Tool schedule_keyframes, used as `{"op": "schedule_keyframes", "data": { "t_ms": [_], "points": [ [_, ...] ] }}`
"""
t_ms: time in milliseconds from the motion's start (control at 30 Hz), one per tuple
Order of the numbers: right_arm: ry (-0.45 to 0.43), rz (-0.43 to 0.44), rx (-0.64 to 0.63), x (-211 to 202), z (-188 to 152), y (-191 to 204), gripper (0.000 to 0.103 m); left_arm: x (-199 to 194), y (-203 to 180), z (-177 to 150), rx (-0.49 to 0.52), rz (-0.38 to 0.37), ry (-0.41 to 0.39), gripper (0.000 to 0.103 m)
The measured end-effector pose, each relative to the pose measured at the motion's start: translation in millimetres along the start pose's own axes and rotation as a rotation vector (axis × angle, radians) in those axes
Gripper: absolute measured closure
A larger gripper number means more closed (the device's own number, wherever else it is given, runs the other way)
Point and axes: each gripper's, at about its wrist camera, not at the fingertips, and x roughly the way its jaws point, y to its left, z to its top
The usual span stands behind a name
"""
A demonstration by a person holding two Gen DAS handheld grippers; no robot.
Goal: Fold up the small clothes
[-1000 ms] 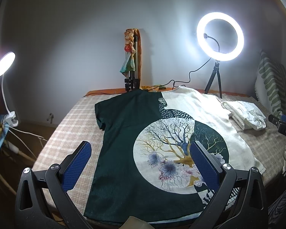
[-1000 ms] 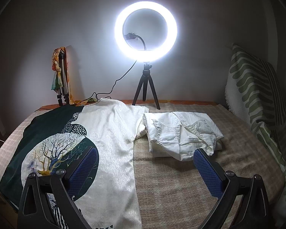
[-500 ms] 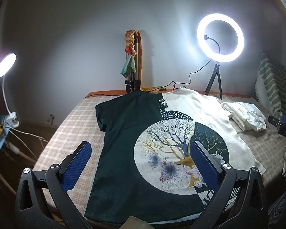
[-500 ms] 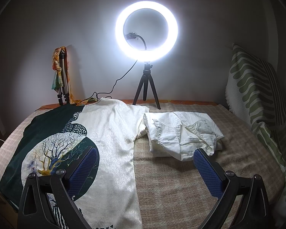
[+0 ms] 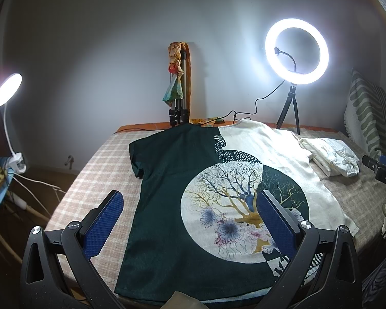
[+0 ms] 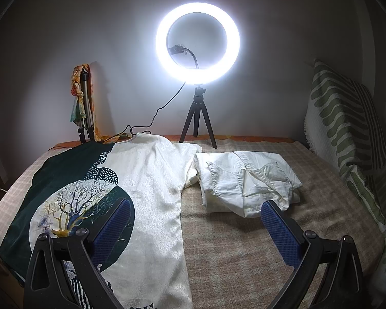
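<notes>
The left hand-held gripper (image 5: 189,209) hovers spread wide with nothing between its blue pads, above the near part of the T-shirt (image 5: 193,180). The right hand-held gripper (image 6: 195,219) is just as wide and holds nothing, poised over the shirt's cream side and the bed cover (image 6: 231,244). The shirt lies flat on the bed, with folded white clothes (image 6: 244,180) just beside its sleeve. A ring light (image 6: 197,40) glows behind.
</notes>
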Motion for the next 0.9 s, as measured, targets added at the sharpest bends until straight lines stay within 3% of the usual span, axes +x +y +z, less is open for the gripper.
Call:
{"op": "schedule_keyframes", "data": {
  "t_ms": [900],
  "points": [
    [-0.006,-0.003,0.0,-1.4,1.1,3.1,0.001,0.7,1.3,-0.7,0.003,0.0,0.002,0.0]
  ]
}}
